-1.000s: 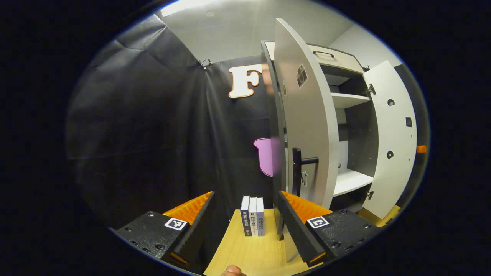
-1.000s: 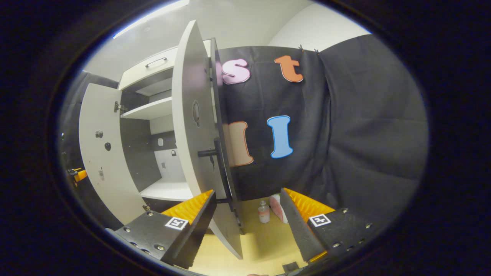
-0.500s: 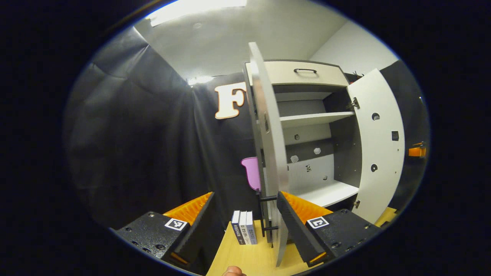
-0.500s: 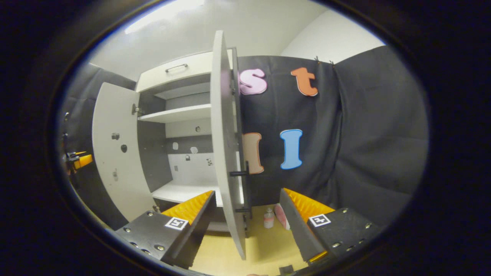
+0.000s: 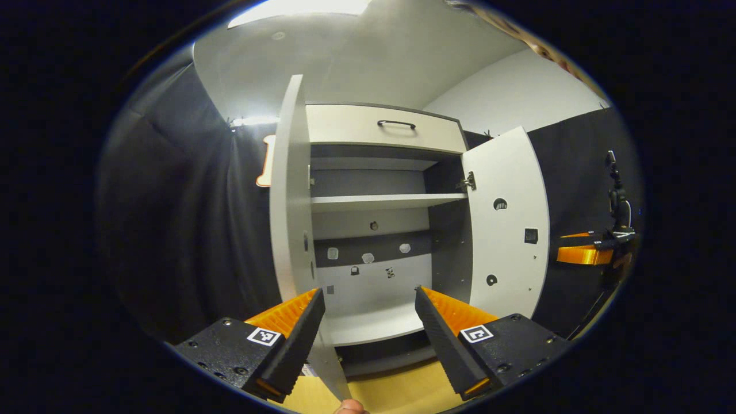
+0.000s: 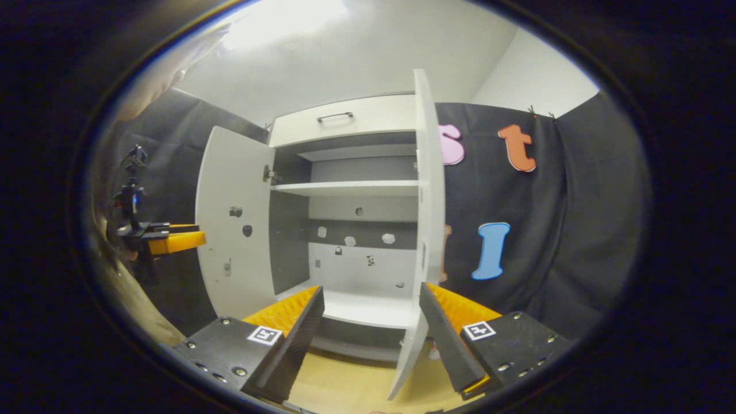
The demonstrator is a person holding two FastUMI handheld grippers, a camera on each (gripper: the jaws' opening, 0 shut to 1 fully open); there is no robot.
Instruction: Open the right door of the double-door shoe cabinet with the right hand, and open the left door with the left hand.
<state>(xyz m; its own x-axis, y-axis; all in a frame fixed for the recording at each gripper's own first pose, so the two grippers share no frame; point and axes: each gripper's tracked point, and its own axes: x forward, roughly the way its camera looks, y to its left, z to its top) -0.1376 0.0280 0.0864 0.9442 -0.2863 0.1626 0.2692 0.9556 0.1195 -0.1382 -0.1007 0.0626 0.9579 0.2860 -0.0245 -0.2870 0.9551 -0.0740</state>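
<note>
In the left gripper view, our left tool (image 5: 366,339) hangs with its fingers spread apart and nothing between them, clear of the left door (image 5: 289,195), probably because that door already stands wide. The shoe cabinet (image 5: 379,230) is pale, with grey inner walls and bare shelves.

In the right gripper view, our right tool (image 6: 371,339) is likewise spread and empty, near the right door (image 6: 428,190), which we see edge-on, swung out. The other tool shows at far left, beside the left door.
</note>
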